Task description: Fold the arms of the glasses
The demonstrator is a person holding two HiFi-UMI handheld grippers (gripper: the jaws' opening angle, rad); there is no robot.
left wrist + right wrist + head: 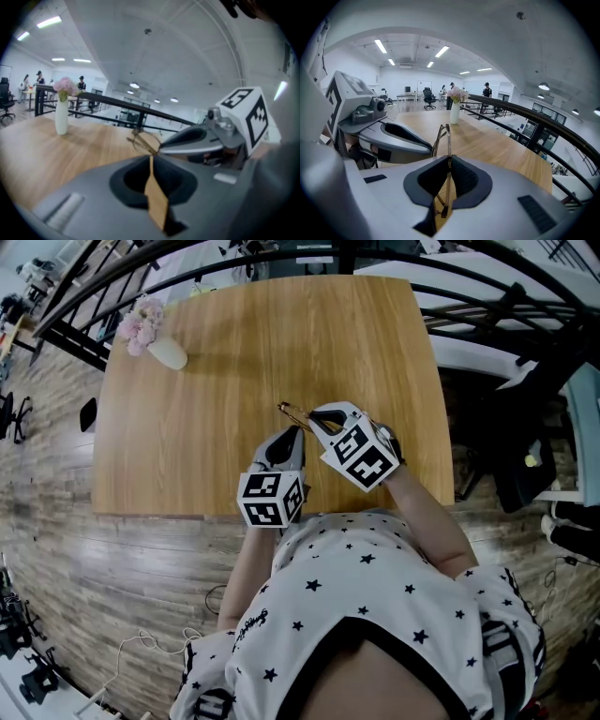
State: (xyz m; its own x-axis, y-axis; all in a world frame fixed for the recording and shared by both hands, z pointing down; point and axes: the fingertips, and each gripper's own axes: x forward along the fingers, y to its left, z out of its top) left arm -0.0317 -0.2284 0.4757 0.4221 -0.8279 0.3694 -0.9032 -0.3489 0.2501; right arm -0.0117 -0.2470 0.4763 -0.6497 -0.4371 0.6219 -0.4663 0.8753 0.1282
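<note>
Thin-framed glasses (291,411) hang just above the wooden table (234,334), near its front edge. My right gripper (316,416) is shut on them, and in the right gripper view one arm of the glasses (449,136) runs straight down between its pads. My left gripper (294,432) comes in from the left. Its tip (430,149) meets the other thin part of the frame. In the left gripper view its jaws are closed to a thin slit, with the glasses (143,139) right at the tips and the right gripper (161,146) beside them.
A white vase of pink flowers (167,354) stands at the table's far left corner. A black railing (511,110) runs behind the table's far side. The table's front edge (187,514) lies just under my hands. People stand far off in the hall.
</note>
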